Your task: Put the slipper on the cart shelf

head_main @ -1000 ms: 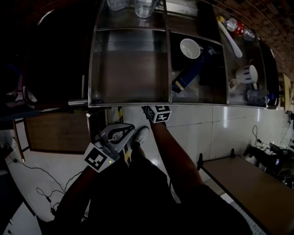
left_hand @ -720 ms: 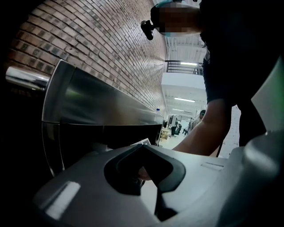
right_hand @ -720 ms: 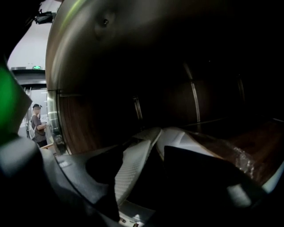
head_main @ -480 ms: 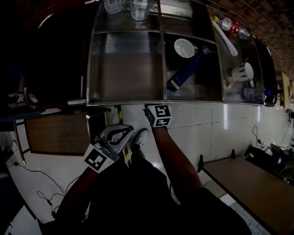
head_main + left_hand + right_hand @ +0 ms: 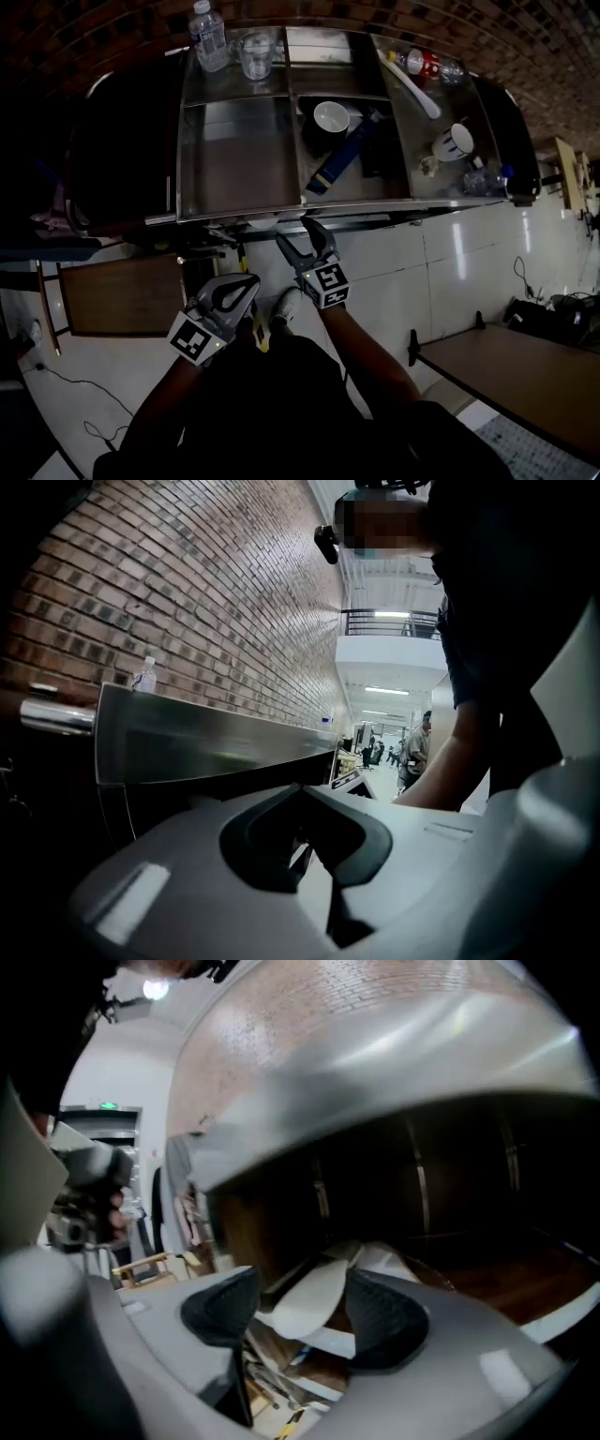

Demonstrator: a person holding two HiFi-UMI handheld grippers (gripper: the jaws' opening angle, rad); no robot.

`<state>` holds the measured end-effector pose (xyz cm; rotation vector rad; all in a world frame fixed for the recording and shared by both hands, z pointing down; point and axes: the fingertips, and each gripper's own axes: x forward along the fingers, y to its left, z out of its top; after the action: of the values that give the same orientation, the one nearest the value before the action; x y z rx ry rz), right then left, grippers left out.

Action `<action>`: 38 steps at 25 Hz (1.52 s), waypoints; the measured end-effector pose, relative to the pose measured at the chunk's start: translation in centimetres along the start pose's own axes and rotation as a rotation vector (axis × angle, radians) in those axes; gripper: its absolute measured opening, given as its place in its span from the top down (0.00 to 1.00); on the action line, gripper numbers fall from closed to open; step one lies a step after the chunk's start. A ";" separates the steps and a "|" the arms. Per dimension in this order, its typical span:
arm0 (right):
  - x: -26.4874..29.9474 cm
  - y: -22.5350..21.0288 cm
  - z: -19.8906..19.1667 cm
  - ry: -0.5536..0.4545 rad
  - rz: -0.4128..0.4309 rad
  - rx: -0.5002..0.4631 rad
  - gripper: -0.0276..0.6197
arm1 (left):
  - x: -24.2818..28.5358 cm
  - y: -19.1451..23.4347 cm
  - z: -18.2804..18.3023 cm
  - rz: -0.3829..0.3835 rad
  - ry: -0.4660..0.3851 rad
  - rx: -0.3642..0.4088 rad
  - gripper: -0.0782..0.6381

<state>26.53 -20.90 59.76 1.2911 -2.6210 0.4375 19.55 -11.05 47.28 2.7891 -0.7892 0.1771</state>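
We see a brick wall [image 5: 187, 602] and a glossy white tiled floor [image 5: 469, 253]. A wooden table [image 5: 511, 375] stands at our right.

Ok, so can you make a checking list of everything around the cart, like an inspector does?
Surface: steel cart top, split into trays.
Job's things: white slipper lies on the shelf under the top.
Clutter: water bottle, glass, white bowl, blue container, mug.
Grippers: right gripper open, jaws have just been opening, pads not pressing the slipper; left gripper shut, empty.
Cables: black cable on the floor, left.
Surroundings: brick wall, white tiled floor, wooden table.
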 end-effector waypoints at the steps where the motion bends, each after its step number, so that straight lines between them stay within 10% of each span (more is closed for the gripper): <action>1: -1.1 1.0 0.7 -0.013 0.027 -0.009 0.53 | -0.3 -0.3 0.3 0.003 -0.003 0.005 0.89; 10: -9.3 9.8 11.2 -0.140 0.258 -0.156 0.56 | -2.6 -2.7 4.9 0.045 -0.071 0.049 0.89; 17: -12.5 13.5 14.2 -0.144 0.382 -0.115 0.96 | -3.8 -3.3 5.5 0.057 -0.090 0.074 0.89; 38: -12.9 20.8 12.6 -0.108 0.616 -0.069 0.96 | -9.5 -3.3 4.7 0.223 -0.047 0.072 0.89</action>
<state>17.34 -3.63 40.44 0.4708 -3.0603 0.3603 13.50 -4.75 40.40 2.7755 -1.1265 0.1821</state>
